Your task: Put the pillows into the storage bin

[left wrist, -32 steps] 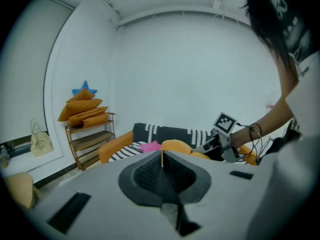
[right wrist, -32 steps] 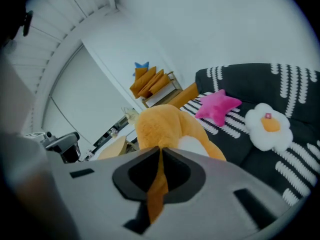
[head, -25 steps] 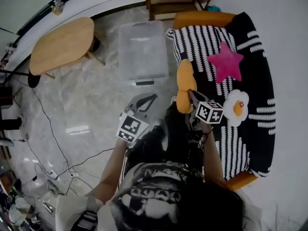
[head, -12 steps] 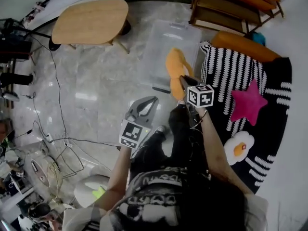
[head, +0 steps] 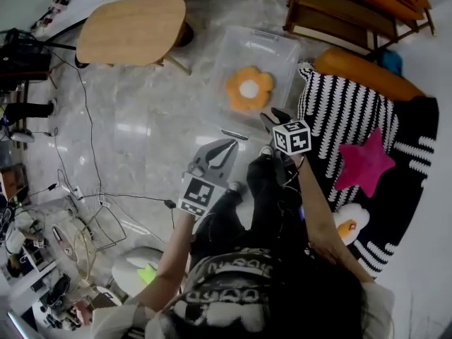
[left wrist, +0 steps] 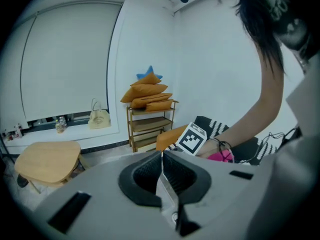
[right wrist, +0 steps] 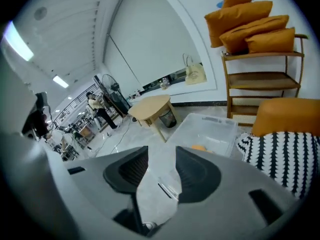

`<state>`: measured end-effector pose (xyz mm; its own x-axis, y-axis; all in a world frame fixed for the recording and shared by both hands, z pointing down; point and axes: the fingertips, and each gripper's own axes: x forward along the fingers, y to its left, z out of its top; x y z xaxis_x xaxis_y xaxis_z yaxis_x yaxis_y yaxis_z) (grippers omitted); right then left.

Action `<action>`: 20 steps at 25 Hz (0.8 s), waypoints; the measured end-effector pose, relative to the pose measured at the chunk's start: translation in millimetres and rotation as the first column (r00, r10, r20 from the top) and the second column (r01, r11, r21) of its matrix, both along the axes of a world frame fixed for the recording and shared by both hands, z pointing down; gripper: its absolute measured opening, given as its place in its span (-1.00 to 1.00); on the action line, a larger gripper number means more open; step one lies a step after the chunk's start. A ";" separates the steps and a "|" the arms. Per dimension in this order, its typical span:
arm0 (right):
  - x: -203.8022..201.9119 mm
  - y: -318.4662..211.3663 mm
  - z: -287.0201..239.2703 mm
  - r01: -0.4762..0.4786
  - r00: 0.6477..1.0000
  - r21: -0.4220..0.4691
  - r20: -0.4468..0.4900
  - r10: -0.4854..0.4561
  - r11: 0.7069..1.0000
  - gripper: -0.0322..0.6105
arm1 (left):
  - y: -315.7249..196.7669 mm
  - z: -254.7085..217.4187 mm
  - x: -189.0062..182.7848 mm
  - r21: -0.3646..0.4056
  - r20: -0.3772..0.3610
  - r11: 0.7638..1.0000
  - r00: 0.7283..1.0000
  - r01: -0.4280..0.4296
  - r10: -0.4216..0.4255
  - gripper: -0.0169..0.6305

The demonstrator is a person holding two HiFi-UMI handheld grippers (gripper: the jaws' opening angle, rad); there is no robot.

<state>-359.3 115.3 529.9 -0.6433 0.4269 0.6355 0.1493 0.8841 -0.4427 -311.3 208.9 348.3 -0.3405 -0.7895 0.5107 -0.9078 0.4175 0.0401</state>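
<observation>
An orange flower pillow point(head: 248, 89) lies flat inside the clear storage bin point(head: 279, 48) on the floor; in the right gripper view only a sliver of the pillow point(right wrist: 199, 147) shows in the bin point(right wrist: 215, 129). My right gripper point(head: 272, 119) hovers just right of the bin's near edge, its jaws opening with nothing between them point(right wrist: 161, 153). My left gripper point(head: 227, 145) is shut and empty, held over the floor nearer me point(left wrist: 161, 156). A pink star pillow point(head: 365, 162) and a fried-egg pillow point(head: 346, 224) rest on the striped sofa blanket point(head: 332, 115).
A wooden side table point(head: 131, 27) stands left of the bin. A wooden shelf point(head: 353, 6) with orange cushions point(right wrist: 250, 24) is behind it. The sofa's orange arm point(head: 360, 69) borders the bin's right side. Cables point(head: 85, 189) trail over the floor at left.
The orange flower pillow has left the right gripper and now lies in the bin. The right jaws have parted. The head view swung from the sofa toward the bin.
</observation>
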 end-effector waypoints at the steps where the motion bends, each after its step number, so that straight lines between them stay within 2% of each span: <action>1: 7.7 -10.4 3.9 -0.036 0.999 -0.014 -0.013 0.036 0.999 -0.37 | -9.0 2.4 1.8 -0.006 -0.006 1.000 1.000 -0.026 0.026 -0.92; 4: 34.3 -46.0 14.5 -0.161 0.986 -0.056 -0.045 0.159 0.985 -0.37 | -39.7 9.6 10.3 -0.011 -0.019 0.994 0.994 -0.112 0.112 -0.92; 6: 53.2 -72.7 21.3 -0.253 0.967 -0.078 -0.064 0.249 0.964 -0.37 | -62.3 13.5 16.0 -0.011 -0.020 0.984 0.984 -0.177 0.177 -0.92; 12: 126.5 -150.3 29.0 -0.504 0.861 -0.071 -0.125 0.493 0.861 -0.35 | -128.1 2.7 43.6 0.013 -0.007 0.931 0.931 -0.364 0.364 -0.92; 13: 140.9 -161.6 29.0 -0.544 0.836 -0.064 -0.132 0.533 0.837 -0.34 | -137.8 1.0 50.9 0.019 -0.011 0.919 0.919 -0.394 0.395 -0.92; 15: 171.8 -182.8 31.5 -0.637 0.768 -0.061 -0.141 0.625 0.768 -0.33 | -156.9 1.7 67.2 0.025 -0.018 0.883 0.883 -0.470 0.470 -0.92; 20: 254.7 -228.8 45.0 -0.835 0.548 -0.058 -0.162 0.821 0.546 -0.30 | -199.7 10.8 110.4 0.026 -0.015 0.765 0.765 -0.643 0.643 -0.92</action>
